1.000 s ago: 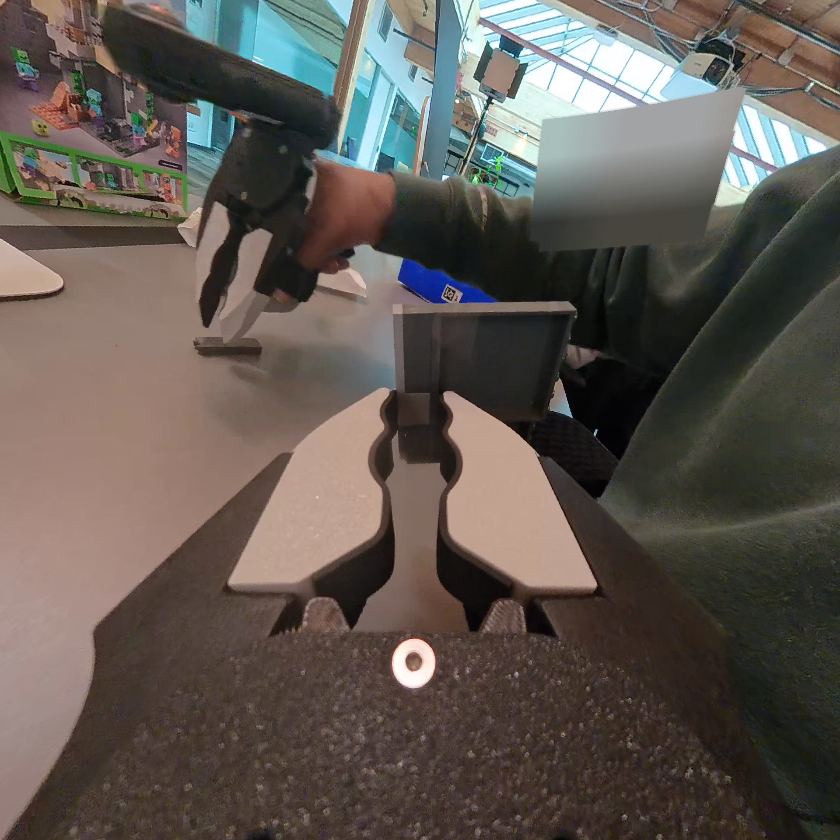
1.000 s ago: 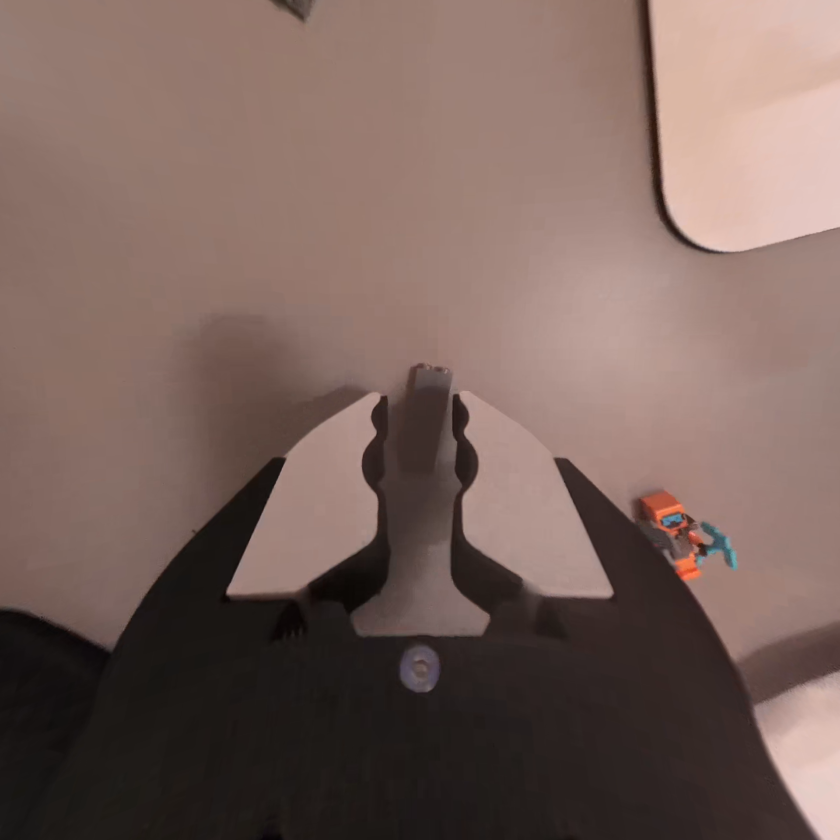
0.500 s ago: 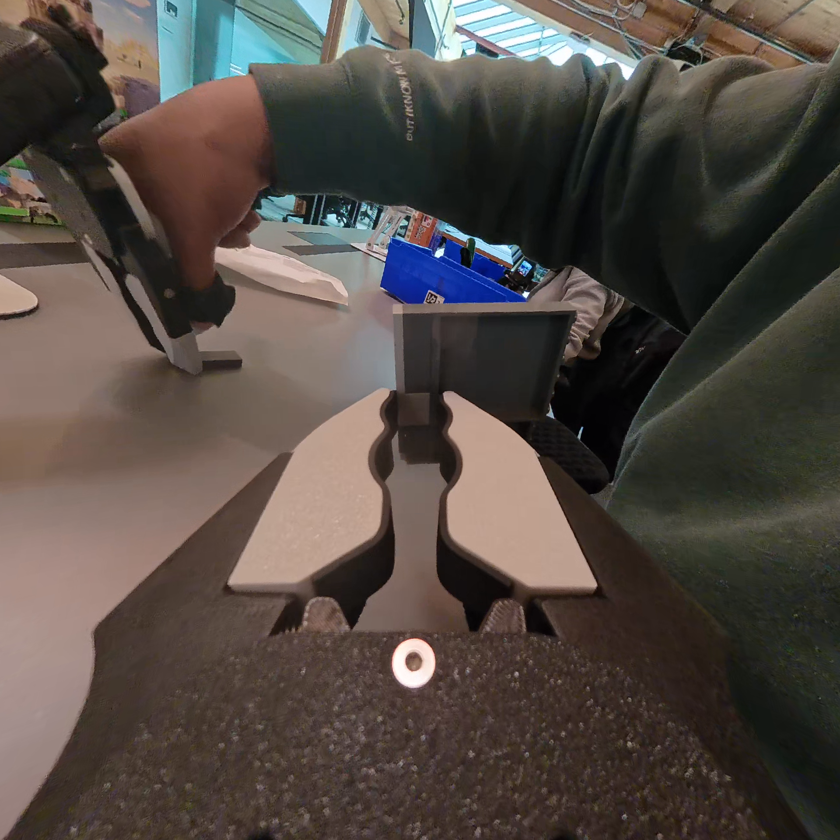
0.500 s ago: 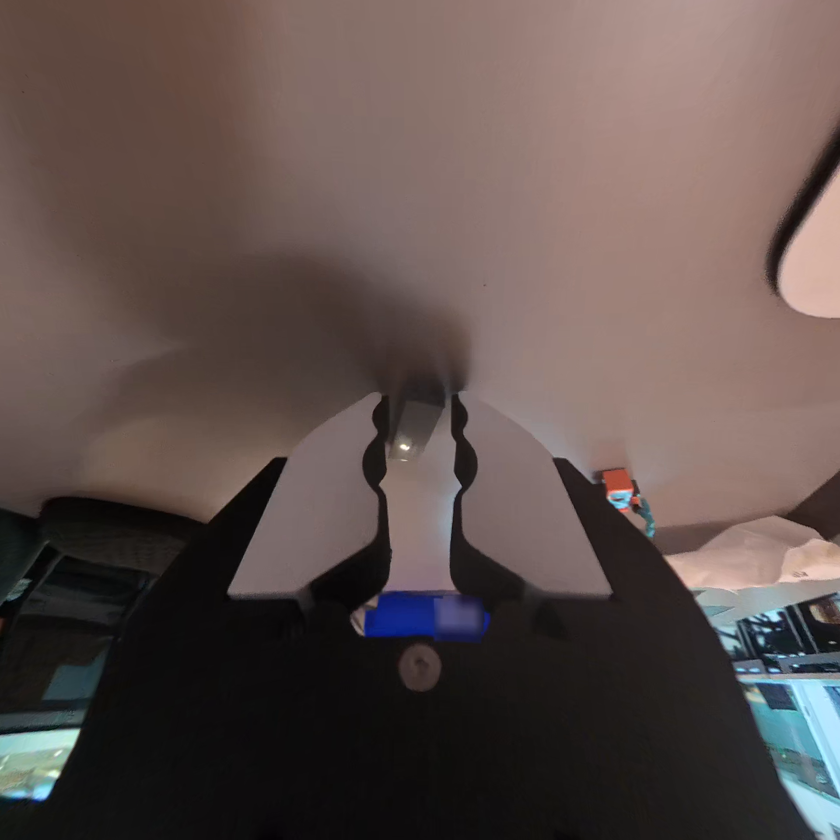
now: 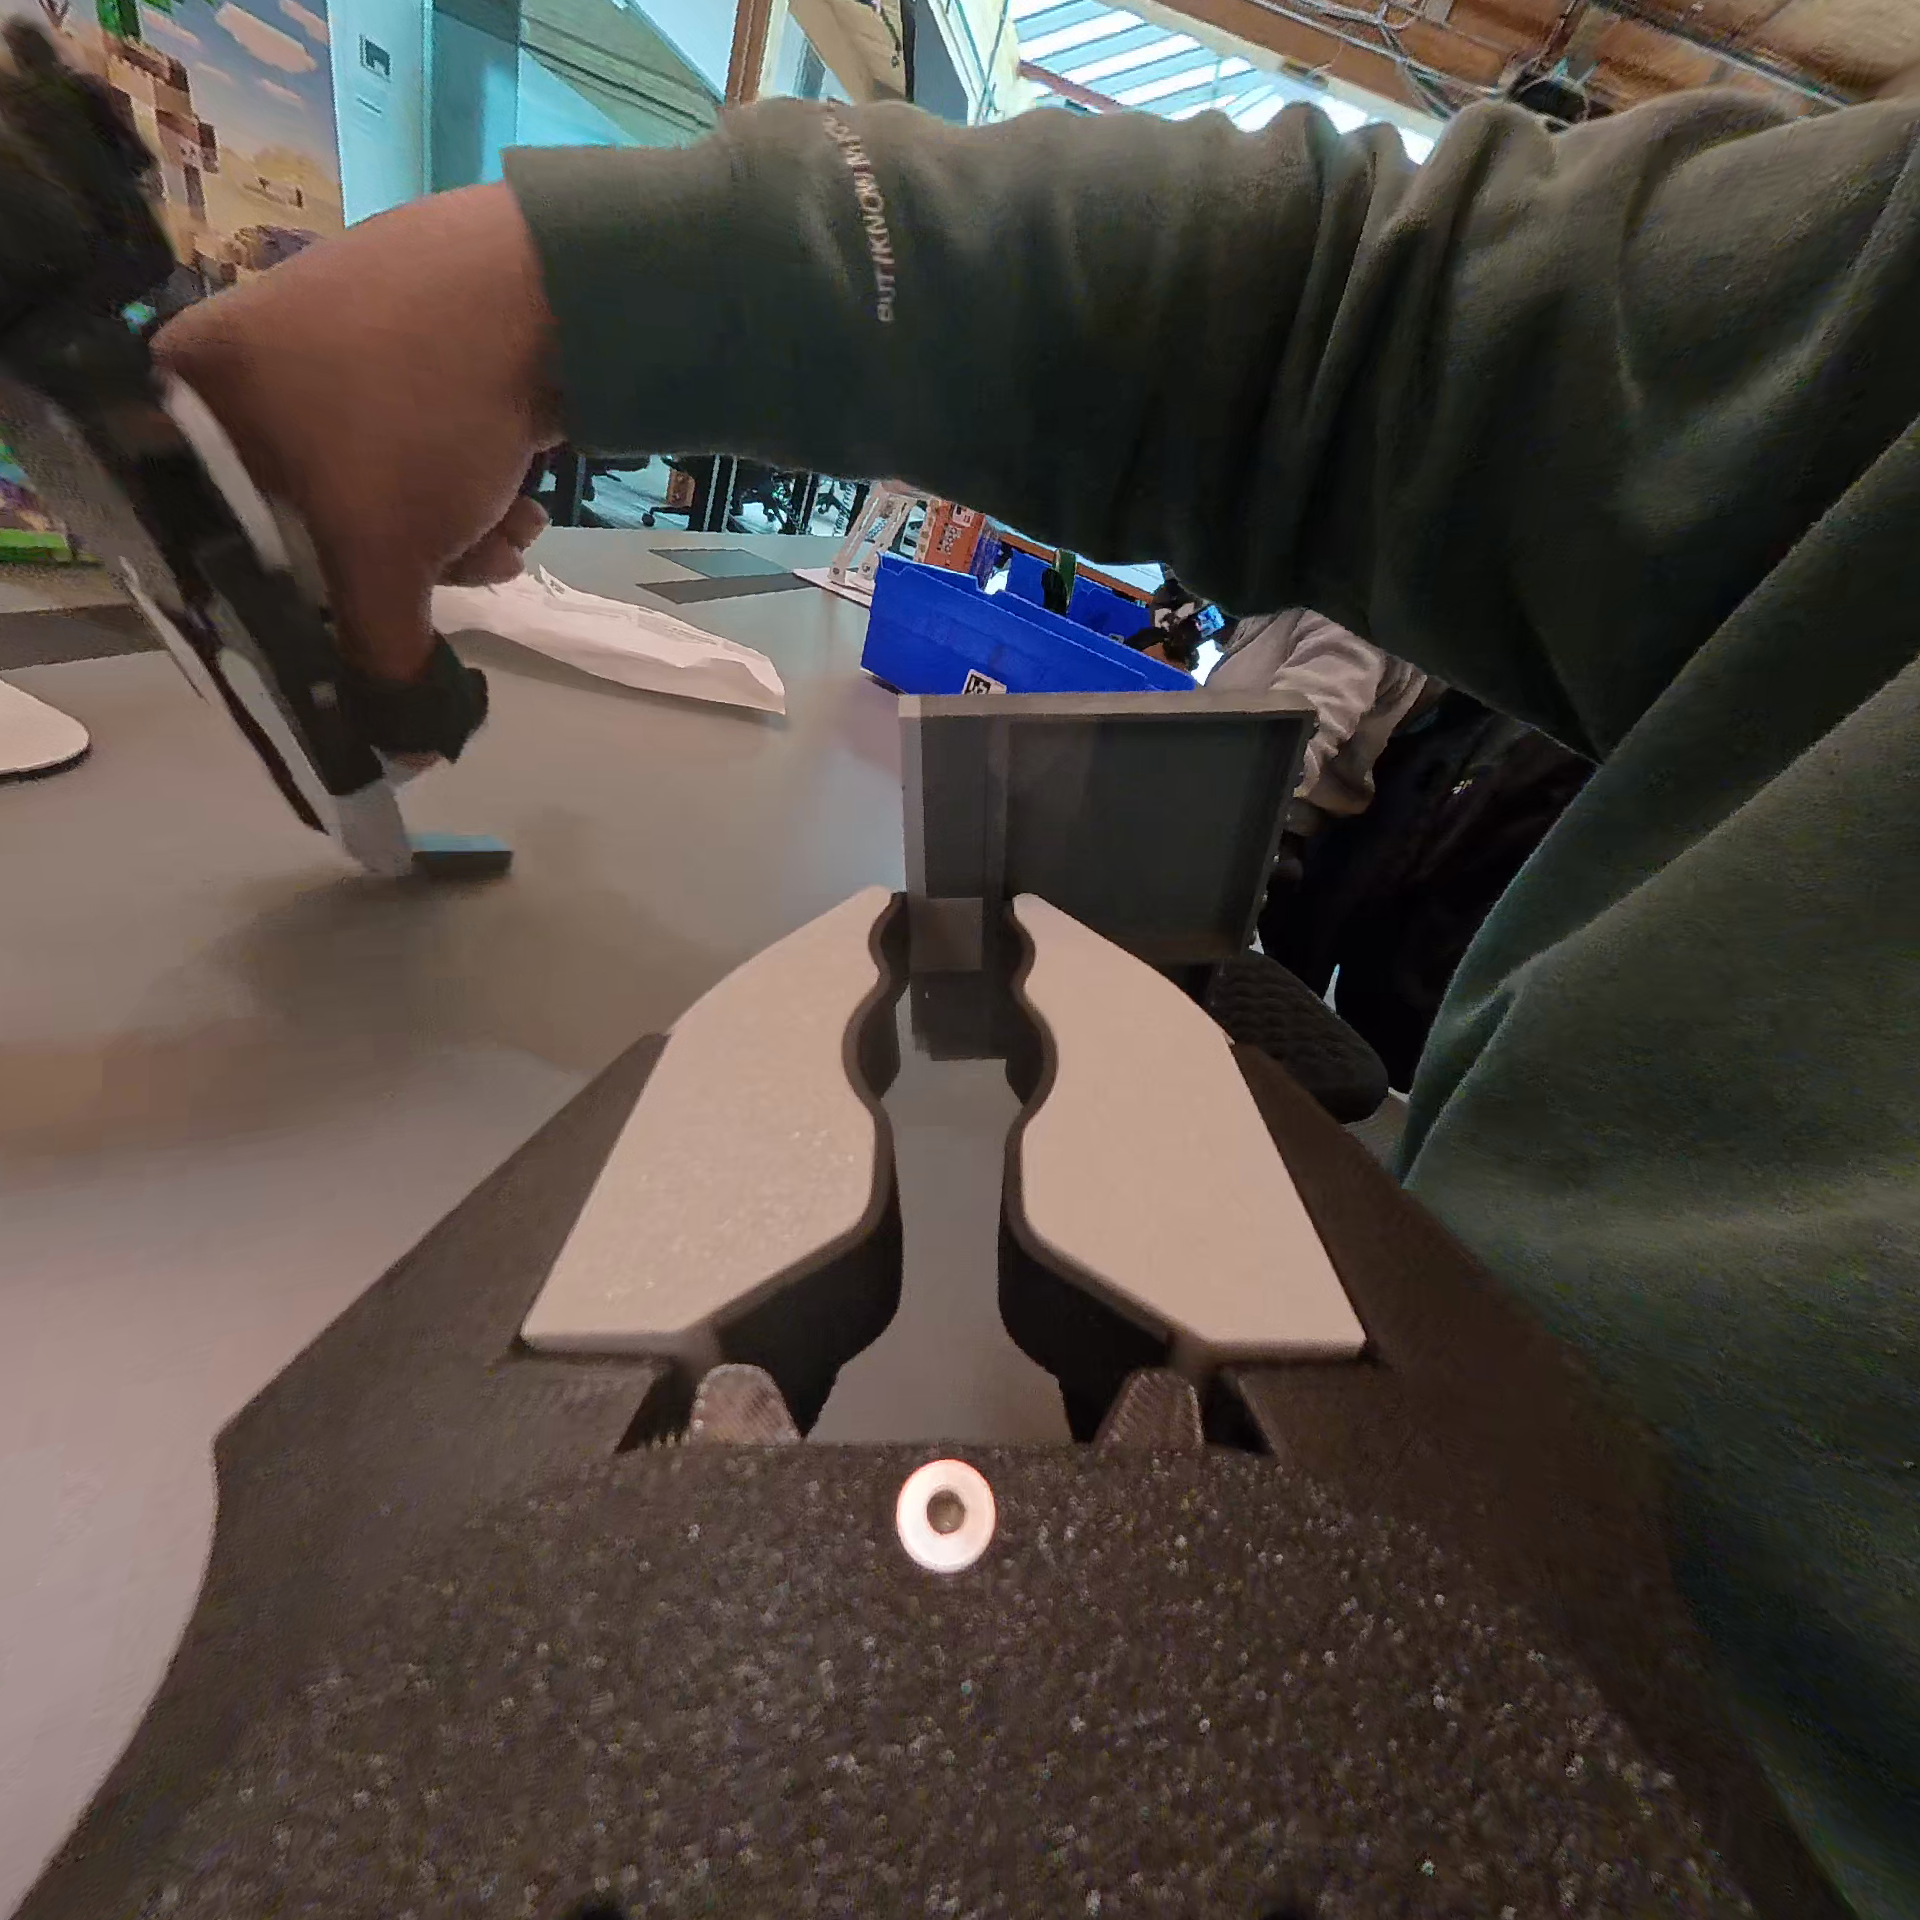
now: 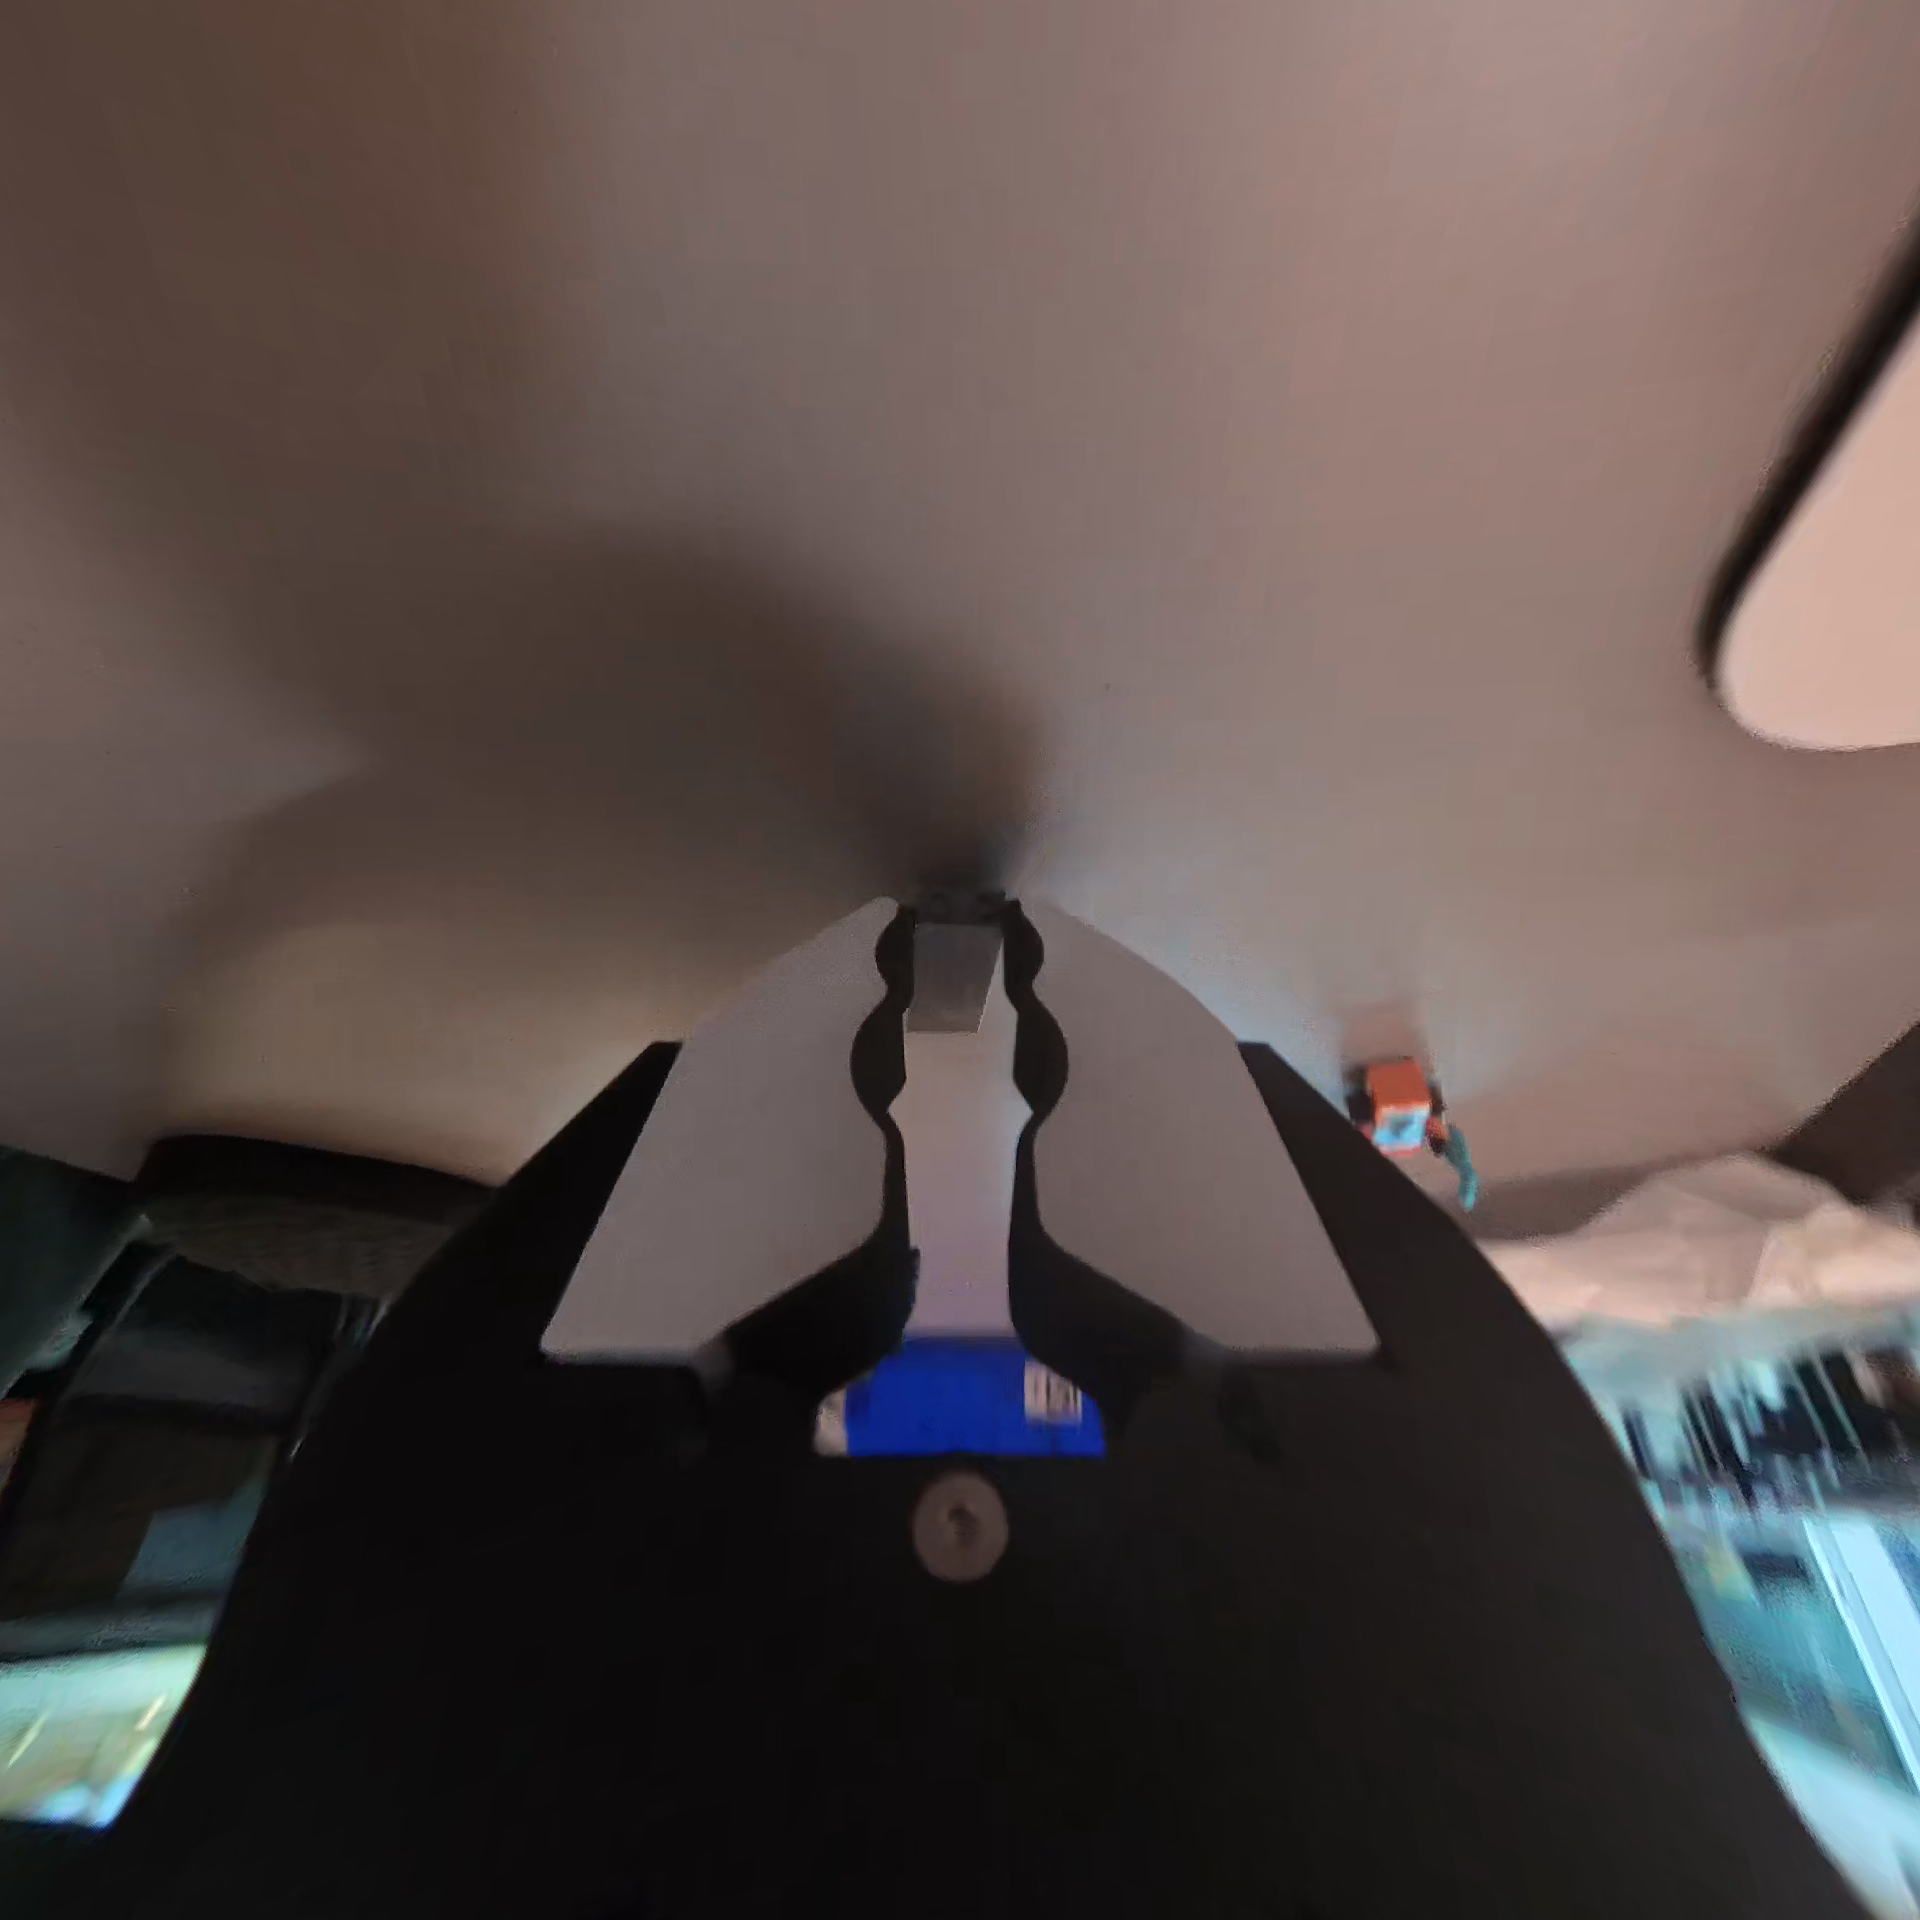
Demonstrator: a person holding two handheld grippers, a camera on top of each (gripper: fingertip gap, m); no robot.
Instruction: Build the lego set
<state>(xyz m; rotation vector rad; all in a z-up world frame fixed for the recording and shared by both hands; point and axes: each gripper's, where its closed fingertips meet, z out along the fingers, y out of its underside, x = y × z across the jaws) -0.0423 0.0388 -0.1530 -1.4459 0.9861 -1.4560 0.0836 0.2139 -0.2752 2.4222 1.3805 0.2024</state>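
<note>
A blue bin [image 5: 997,649] is seen at the far edge of the grey table [image 5: 260,1039]; its contents are hidden. A large grey plate [image 5: 1101,816] is clamped upright by the left gripper [image 5: 948,930]. The right gripper [image 6: 956,920] is pressed to the table, closed on a small grey piece [image 6: 951,977]. An orange figure [image 6: 1397,1107] is blurred
</note>
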